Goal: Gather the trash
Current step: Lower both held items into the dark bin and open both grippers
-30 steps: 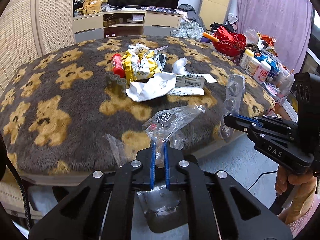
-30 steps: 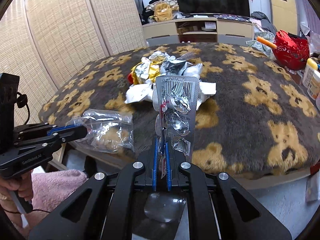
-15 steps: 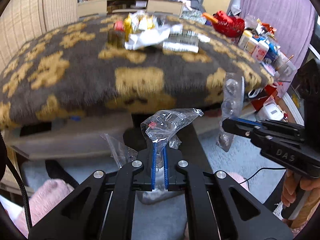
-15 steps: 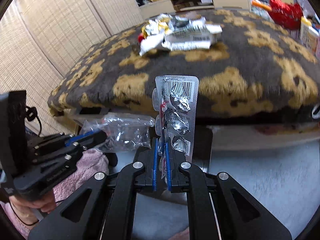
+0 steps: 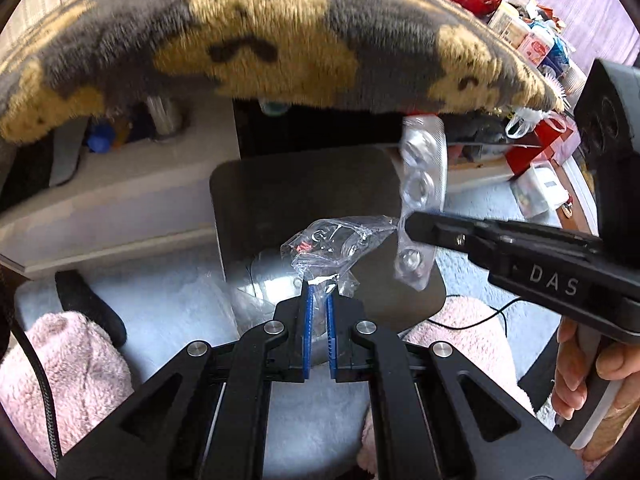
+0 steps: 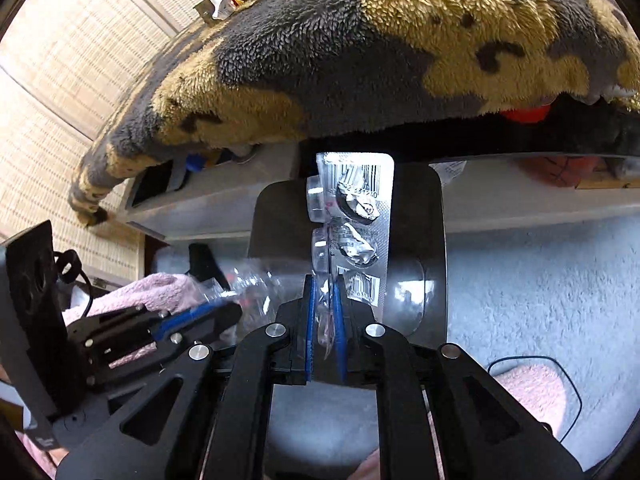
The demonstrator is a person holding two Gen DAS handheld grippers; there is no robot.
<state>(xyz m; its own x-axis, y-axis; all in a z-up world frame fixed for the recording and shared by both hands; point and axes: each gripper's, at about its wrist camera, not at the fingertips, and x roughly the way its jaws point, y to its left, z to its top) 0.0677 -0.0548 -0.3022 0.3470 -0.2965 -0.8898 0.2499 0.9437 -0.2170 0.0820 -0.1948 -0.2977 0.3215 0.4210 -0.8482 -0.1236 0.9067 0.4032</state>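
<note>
Two grippers: both low, over a dark rounded-square bin [image 5: 280, 200] on the pale carpet.
Left gripper [image 5: 318, 300]: blue pads pressed together on a crumpled clear plastic wrapper [image 5: 332, 248].
Right gripper [image 6: 324, 296]: jaws just starting to part, a silver foil blister pack [image 6: 356, 220] upright between them.
Table: grey-and-tan bear-print fleece cover [image 6: 360, 60], more litter on top.

Left tool [image 5: 318, 300] clamped shut, aimed steeply down; right tool [image 6: 325, 292] beside it, jaws just opening.
</note>
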